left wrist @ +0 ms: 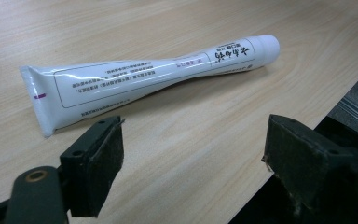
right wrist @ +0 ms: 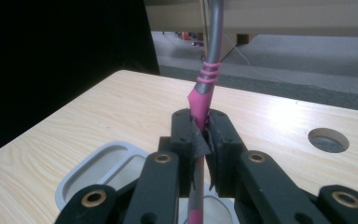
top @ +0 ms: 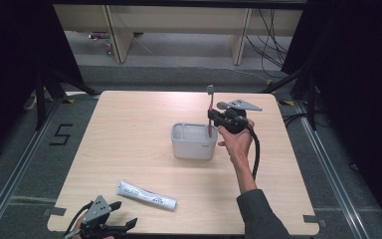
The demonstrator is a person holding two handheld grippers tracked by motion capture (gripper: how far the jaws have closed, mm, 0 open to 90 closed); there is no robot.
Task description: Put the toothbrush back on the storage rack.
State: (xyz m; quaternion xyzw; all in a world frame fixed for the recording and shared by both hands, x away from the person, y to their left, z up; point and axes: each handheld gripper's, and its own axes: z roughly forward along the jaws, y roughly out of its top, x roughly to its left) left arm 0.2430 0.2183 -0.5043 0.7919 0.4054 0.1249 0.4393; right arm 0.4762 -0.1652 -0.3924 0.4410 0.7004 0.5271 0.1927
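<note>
My right tool (top: 214,116) clamps the toothbrush (top: 210,107) upright, bristles up, handle end dipping into the grey holder (top: 194,147) mid-tabletop (top: 129,129), while my left tool (top: 110,226) sits open near the toothpaste tube (top: 146,194).

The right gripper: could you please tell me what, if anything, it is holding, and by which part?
The right gripper is shut on the pink-and-grey toothbrush, clamping its pink handle, head upward, above the grey plastic holder.
</note>
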